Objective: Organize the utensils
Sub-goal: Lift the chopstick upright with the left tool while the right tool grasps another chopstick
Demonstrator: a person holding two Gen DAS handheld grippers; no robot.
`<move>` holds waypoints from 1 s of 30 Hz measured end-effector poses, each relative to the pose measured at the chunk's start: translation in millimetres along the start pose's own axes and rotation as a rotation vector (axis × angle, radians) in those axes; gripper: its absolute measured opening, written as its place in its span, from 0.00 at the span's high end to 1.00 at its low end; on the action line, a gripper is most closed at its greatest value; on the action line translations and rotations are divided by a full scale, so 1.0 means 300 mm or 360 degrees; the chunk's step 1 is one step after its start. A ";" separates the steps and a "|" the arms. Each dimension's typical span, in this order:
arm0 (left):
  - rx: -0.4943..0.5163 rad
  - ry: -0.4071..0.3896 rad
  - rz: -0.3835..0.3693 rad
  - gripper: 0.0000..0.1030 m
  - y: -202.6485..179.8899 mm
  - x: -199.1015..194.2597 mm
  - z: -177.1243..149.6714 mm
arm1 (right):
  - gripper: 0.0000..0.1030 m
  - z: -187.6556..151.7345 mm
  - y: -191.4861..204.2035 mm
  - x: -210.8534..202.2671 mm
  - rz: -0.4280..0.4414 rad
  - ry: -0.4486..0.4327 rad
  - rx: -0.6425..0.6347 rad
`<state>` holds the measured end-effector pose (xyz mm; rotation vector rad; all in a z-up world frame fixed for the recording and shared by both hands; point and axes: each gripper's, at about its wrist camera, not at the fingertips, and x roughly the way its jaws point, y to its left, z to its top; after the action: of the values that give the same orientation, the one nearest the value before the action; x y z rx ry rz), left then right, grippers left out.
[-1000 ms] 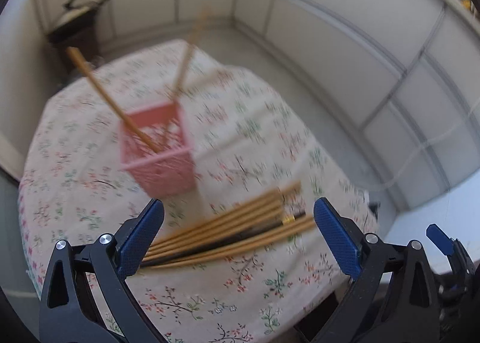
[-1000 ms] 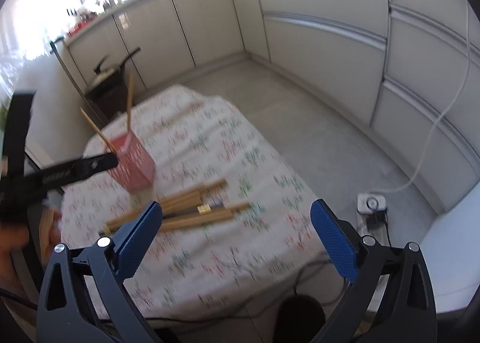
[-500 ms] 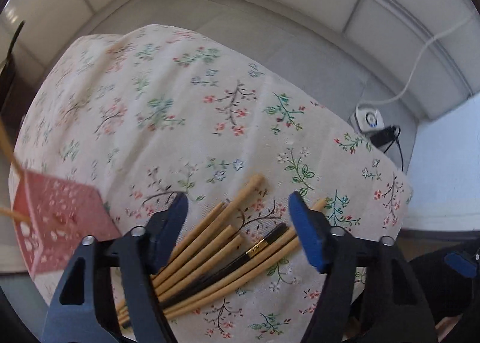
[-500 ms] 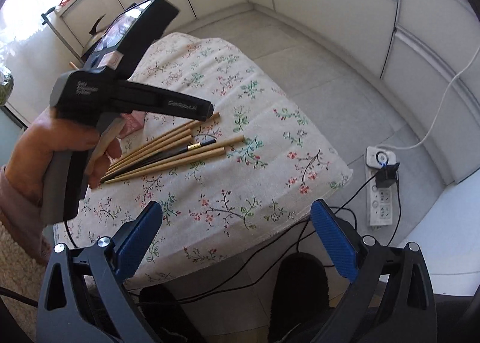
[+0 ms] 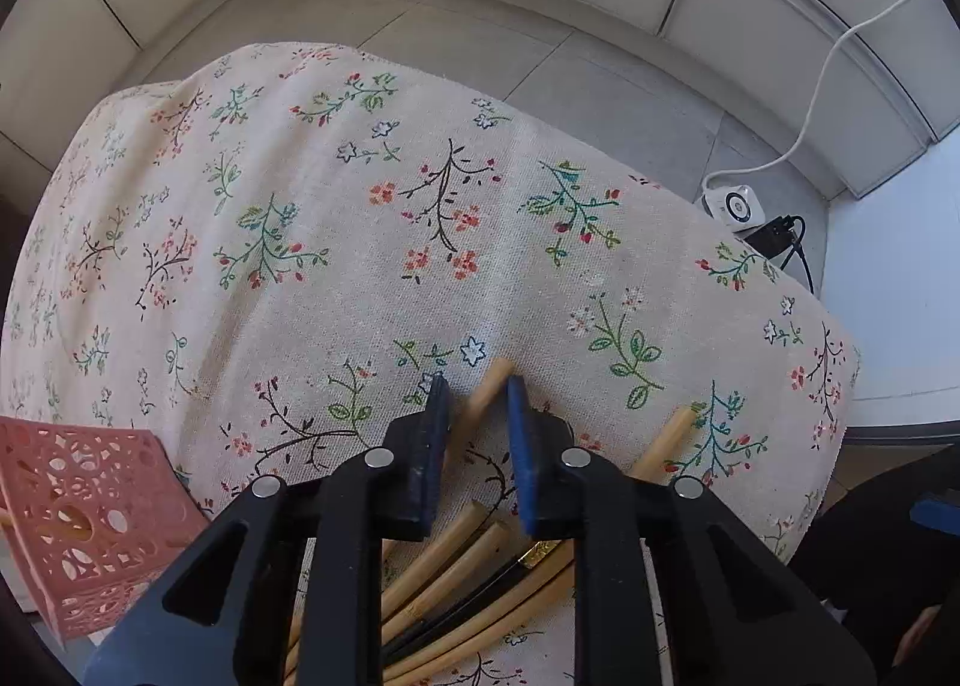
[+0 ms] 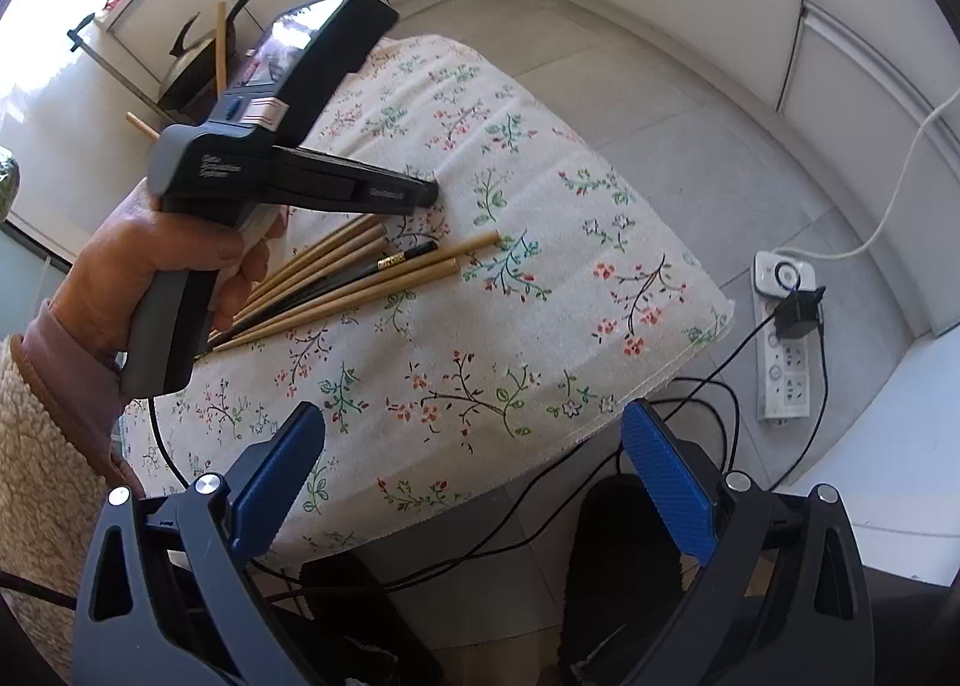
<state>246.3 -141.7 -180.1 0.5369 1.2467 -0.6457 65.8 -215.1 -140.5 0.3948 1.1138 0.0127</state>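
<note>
Left gripper (image 5: 474, 392), lower centre of its frame, jaws just been closing – nearly together round one tan bamboo chopstick (image 5: 489, 386); contact unclear. The rest fan out below. Pink perforated plastic basket (image 5: 78, 518) waits lower left, prob. the destination. Right gripper (image 6: 474, 476) hangs wide open, empty, off the floral tablecloth (image 6: 510, 326).
</note>
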 end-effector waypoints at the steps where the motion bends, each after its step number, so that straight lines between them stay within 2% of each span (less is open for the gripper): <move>1: 0.0004 -0.0017 0.0018 0.83 -0.001 -0.005 -0.004 | 0.06 0.001 -0.005 0.005 -0.0001 0.0010 0.0013; 5: -0.0001 -0.0142 0.0085 0.93 0.004 -0.081 -0.055 | 0.06 0.007 -0.028 0.015 -0.0019 0.0012 0.0085; 9: -0.0052 -0.0321 0.0126 0.93 0.029 -0.231 -0.136 | 0.07 0.050 -0.057 0.023 -0.0064 -0.0052 0.0251; 14: -0.0157 -0.0518 0.0153 0.93 0.037 -0.415 -0.268 | 0.08 0.129 -0.083 0.074 0.0075 0.0010 0.0566; 16: -0.0195 -0.0602 0.0166 0.93 0.034 -0.493 -0.334 | 0.13 0.155 -0.094 0.113 0.0141 0.0069 0.0708; 18: -0.0259 -0.0691 0.0168 0.93 0.057 -0.579 -0.407 | 0.31 0.181 -0.096 0.164 0.0190 0.0154 0.0828; 19: -0.0291 -0.0732 0.0164 0.93 0.058 -0.614 -0.442 | 0.36 0.197 -0.093 0.190 0.0202 0.0196 0.0867; 21: -0.0338 -0.0803 0.0154 0.93 0.052 -0.670 -0.498 | 0.53 0.229 -0.084 0.257 0.0225 0.0277 0.0935; 25: -0.0403 -0.0912 0.0126 0.93 0.060 -0.751 -0.577 | 0.65 0.268 -0.064 0.335 0.0144 0.0315 0.0993; 30: -0.0393 -0.0987 0.0098 0.93 0.057 -0.797 -0.581 | 0.78 0.314 -0.062 0.382 0.0029 0.0327 0.1079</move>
<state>94.4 26.7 10.6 0.1444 0.7044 -0.5389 196.1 -237.2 -210.5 1.0261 1.3020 -0.3216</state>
